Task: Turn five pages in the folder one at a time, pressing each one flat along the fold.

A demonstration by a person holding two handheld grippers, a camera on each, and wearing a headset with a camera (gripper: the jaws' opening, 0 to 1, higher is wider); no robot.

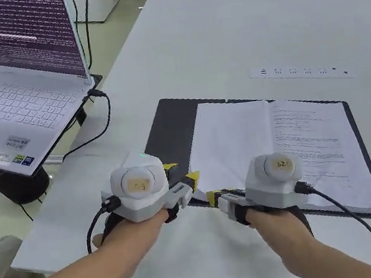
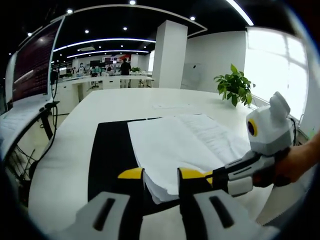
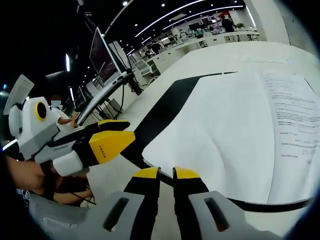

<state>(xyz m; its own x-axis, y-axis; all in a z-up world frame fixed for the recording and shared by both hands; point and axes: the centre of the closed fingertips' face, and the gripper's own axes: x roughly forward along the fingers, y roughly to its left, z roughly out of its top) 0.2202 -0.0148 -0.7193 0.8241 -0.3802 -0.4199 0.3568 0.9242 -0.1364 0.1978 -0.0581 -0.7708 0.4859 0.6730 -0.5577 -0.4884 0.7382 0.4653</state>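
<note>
Over on the white table (image 1: 228,35), centre right of the head view: open black folder (image 1: 171,124), white pages (image 1: 232,141) spread across it. Low in the left gripper view, left gripper (image 2: 161,174) with jaws spread wide, near corner of the page stack between them. Right gripper (image 3: 167,173) at bottom centre of its own view, jaws nearly closed at the page edge, impossible to tell whether pinching a sheet. Laptop (image 1: 13,77) upper left.

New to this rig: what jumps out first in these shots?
An open black folder with white pages lies in the middle of the white table. The yellow-tipped left gripper and right gripper come together at the pages' near-left corner. A laptop with a lit screen stands at the far left.
</note>
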